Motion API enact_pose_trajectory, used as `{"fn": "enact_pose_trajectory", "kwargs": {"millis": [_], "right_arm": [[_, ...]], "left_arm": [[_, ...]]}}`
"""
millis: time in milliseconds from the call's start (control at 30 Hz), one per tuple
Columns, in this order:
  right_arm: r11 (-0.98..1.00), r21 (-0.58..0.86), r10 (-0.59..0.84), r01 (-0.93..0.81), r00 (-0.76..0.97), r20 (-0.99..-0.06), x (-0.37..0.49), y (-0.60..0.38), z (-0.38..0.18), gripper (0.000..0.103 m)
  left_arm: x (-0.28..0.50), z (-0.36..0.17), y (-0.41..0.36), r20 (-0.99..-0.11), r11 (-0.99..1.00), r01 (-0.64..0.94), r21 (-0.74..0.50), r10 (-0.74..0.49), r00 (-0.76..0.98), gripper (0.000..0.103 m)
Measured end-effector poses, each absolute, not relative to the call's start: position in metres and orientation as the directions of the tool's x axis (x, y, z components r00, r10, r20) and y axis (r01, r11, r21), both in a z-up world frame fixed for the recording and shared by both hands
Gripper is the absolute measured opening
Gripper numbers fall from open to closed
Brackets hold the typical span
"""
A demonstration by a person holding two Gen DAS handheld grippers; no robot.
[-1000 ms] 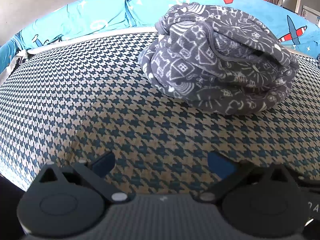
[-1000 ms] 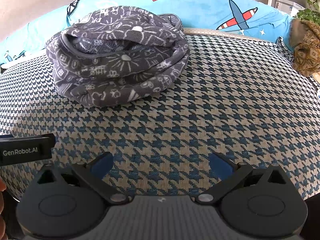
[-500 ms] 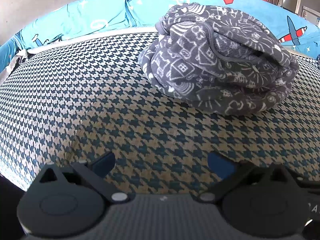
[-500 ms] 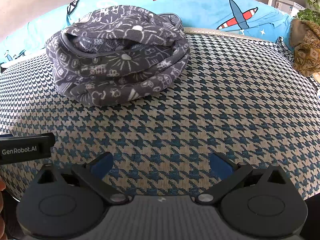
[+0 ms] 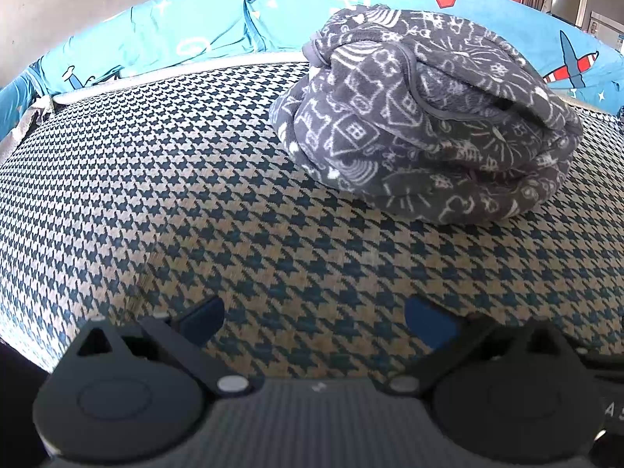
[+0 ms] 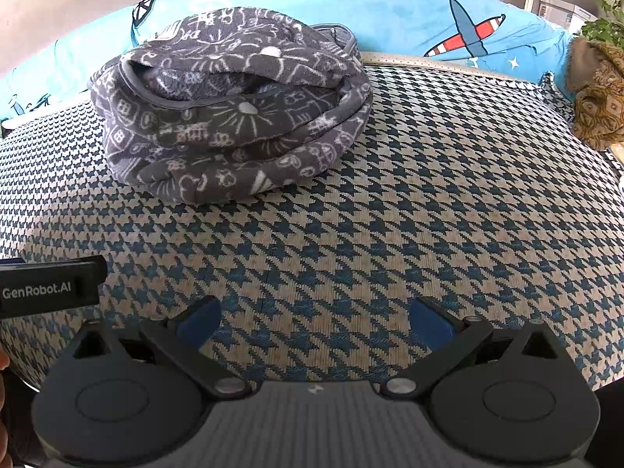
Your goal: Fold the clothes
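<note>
Both sets of jaws stand spread and empty — the left gripper [image 5: 314, 314] and right gripper [image 6: 315, 318] hover above the houndstooth cover [image 5: 163, 179]. Well ahead, the grey printed fleece garment [image 6: 230, 117] lies bundled in thick layers — seemingly folded, perhaps finished.

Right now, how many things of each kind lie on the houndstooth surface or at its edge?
Grey fleece garment with white doodle print: 1
Turquoise cushion with aeroplane print: 1
Brown patterned cloth bundle: 1
Total: 3
</note>
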State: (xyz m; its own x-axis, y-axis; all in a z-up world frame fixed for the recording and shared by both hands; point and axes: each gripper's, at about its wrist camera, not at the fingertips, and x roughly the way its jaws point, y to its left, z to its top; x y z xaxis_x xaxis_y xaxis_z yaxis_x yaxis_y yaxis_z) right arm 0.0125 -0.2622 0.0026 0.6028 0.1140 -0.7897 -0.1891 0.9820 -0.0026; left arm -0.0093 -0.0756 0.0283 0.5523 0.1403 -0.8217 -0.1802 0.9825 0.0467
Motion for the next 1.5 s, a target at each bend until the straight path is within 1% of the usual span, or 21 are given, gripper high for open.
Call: {"fn": "enact_pose_trajectory", "kwargs": {"millis": [1500], "right_arm": [[0.983,-0.014,0.100,-0.181,0.604,-0.791,0.0127,-0.2640,0.0015,0.103]], "left_arm": [[-0.0088,0.0306,-0.0791,-0.819,0.983,-0.177,0.046,0.139,0.556,0.103]]}}
